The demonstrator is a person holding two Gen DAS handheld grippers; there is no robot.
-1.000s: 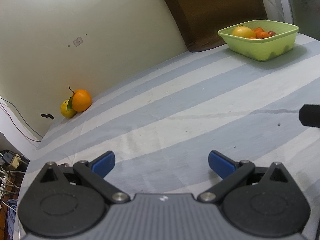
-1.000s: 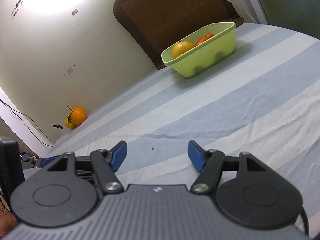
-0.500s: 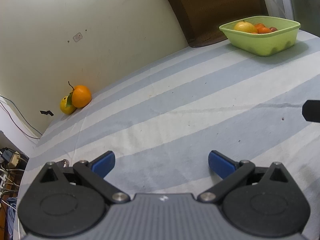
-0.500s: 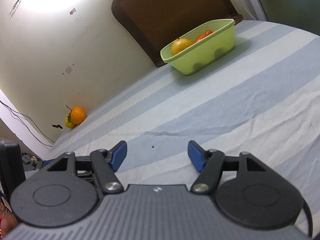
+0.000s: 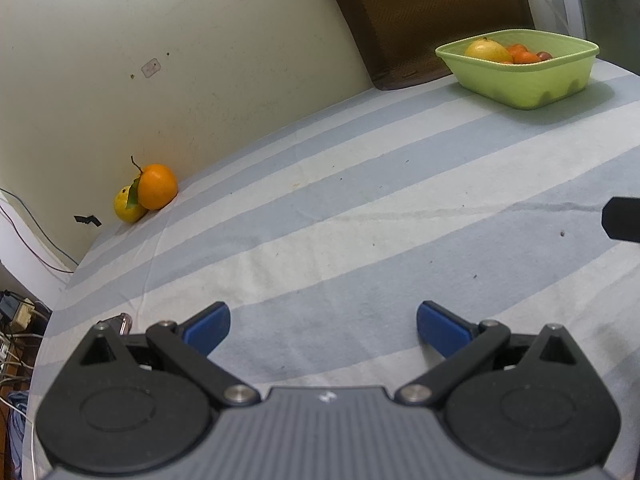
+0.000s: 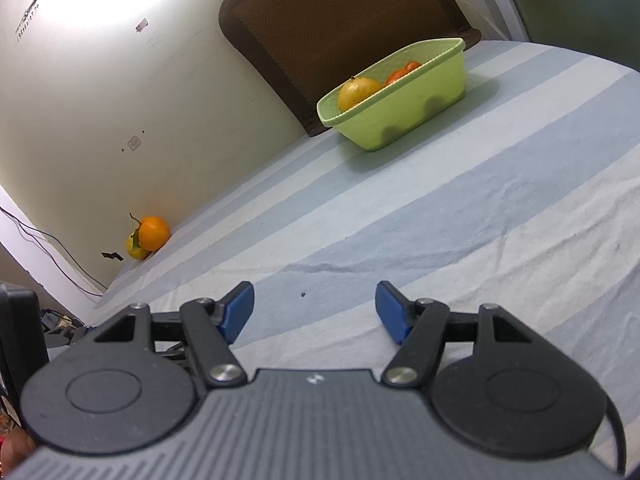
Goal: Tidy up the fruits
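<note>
Holding both tools empty, you had the left gripper (image 5: 323,320) and right gripper (image 6: 315,307) spread wide over the striped cloth (image 5: 360,216). Your left view had drawn nearer the orange (image 5: 157,186) and lemon (image 5: 127,205) by the wall — likely next — well apart from the green basket (image 5: 520,84).

A blue-and-white striped cloth (image 5: 360,216) covers the surface, creased in places and dotted with small dark specks (image 6: 303,293). A cream wall (image 5: 200,60) rises behind it, marked by a small pale sticker (image 5: 151,68) and a black scrap of tape (image 5: 87,220), with thin cables (image 5: 32,236) trailing down at its left end. A brown woven mat (image 6: 340,20) with a dark border leans against the wall at the far edge of the cloth, and a white extension socket (image 5: 18,309) sits low at the left, beyond the cloth's edge.
</note>
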